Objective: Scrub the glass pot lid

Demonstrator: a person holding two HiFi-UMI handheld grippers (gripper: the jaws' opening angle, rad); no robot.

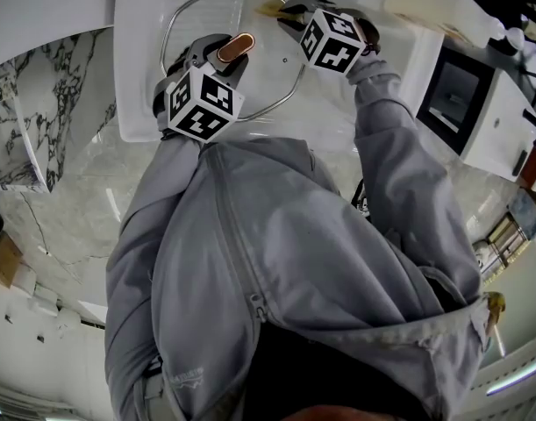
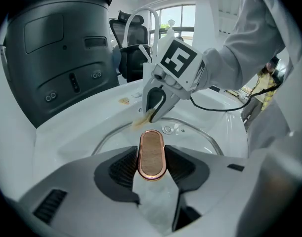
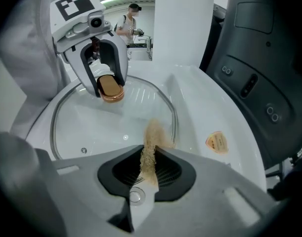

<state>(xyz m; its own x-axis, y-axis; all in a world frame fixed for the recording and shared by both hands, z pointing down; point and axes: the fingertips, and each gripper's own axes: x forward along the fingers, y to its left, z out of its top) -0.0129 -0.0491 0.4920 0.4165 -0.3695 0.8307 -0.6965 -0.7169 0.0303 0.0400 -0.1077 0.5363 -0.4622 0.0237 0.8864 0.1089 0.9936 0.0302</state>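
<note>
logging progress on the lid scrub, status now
Left gripper shut on the handle. Right gripper shut on tan scrub pad, pad at rim of the glass lid. Lid lies in the sink, nothing in the way.

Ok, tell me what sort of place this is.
Probably a kitchen sink station set up in an office or lab. A glass pot lid lies in a white sink beside a marble-patterned counter, a large dark appliance stands alongside, and an office chair sits by windows behind.
</note>
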